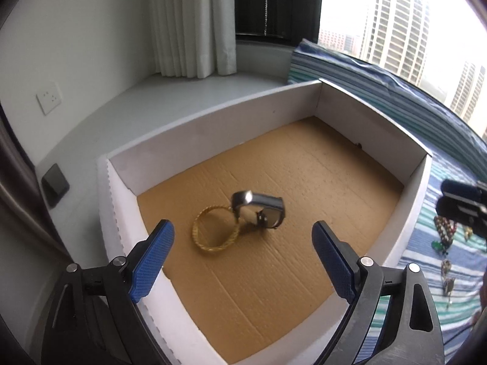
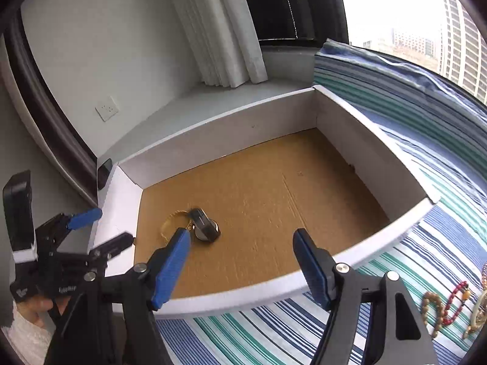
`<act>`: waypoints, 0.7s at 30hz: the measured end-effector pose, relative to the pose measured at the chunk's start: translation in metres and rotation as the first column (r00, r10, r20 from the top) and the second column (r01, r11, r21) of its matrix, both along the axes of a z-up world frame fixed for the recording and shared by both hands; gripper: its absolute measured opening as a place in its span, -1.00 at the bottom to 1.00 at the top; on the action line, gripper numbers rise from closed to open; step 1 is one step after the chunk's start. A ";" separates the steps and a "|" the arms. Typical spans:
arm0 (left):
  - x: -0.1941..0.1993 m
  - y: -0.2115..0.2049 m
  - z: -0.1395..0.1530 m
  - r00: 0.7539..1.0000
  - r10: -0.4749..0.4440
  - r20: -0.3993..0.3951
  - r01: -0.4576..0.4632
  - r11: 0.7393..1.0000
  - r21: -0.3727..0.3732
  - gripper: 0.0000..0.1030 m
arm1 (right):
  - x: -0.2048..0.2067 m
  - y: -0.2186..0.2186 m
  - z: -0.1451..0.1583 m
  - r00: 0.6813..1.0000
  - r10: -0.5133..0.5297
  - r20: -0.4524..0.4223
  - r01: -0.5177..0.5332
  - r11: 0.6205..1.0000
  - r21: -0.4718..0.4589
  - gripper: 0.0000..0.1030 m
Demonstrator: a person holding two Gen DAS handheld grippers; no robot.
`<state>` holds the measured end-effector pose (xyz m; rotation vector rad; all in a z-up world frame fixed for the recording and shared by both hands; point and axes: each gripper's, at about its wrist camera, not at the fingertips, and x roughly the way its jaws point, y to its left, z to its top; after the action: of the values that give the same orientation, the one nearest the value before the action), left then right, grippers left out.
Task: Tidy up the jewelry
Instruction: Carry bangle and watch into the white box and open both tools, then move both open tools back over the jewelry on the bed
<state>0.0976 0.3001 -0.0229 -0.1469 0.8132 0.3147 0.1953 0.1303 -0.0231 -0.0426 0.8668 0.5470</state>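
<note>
A white box (image 1: 213, 124) with a brown cardboard floor sits on a striped cloth. Inside lie a gold bracelet (image 1: 197, 234) and a silver-and-dark wristwatch (image 1: 261, 210), touching each other; the watch looks slightly blurred. My left gripper (image 1: 242, 228) hangs over the box's near corner, open, with nothing between its blue pads. My right gripper (image 2: 241, 234) is open and empty over the box's (image 2: 231, 127) front wall. In the right wrist view the bracelet (image 2: 170, 222) and watch (image 2: 205, 225) lie at the floor's left, and the left gripper (image 2: 109, 228) stands beside the box.
Loose jewelry lies on the striped cloth (image 2: 243, 328) right of the box: brown beads (image 2: 432, 307), red beads (image 2: 456, 301), and more pieces (image 1: 444, 231). A grey sill (image 1: 182, 97), curtain and window are behind. A dark object (image 1: 54, 184) lies left of the box.
</note>
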 end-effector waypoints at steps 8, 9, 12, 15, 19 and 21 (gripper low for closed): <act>0.012 -0.023 -0.017 0.999 -0.031 -0.016 0.032 0.996 0.086 0.79 | -0.092 -0.049 -0.006 0.999 -0.016 0.051 0.017 1.000 -0.019 0.39; 0.011 -0.026 -0.017 1.000 -0.027 -0.015 0.028 0.994 0.104 0.79 | -0.103 -0.056 -0.008 0.998 -0.030 0.057 0.032 0.999 -0.025 0.39; 0.006 -0.030 -0.018 0.999 -0.029 -0.024 0.031 0.995 0.099 0.78 | -0.127 -0.078 -0.015 0.995 -0.084 0.054 0.086 0.996 -0.028 0.39; -0.006 -0.035 -0.020 0.999 -0.040 -0.033 0.043 0.994 0.102 0.78 | -0.145 -0.102 -0.020 0.987 -0.146 0.060 0.148 0.989 -0.027 0.39; -0.025 -0.040 -0.020 0.998 -0.048 -0.035 0.051 0.994 0.096 0.78 | -0.165 -0.133 -0.021 0.971 -0.231 0.067 0.232 0.973 -0.017 0.39; -0.035 -0.042 -0.020 0.998 -0.050 -0.036 0.053 0.995 0.090 0.78 | -0.175 -0.148 -0.023 0.961 -0.270 0.067 0.271 0.962 -0.014 0.39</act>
<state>0.0623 0.2584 -0.0430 -0.0359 0.8328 0.3059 0.0202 -0.0176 -0.0460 0.0374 0.8001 0.2773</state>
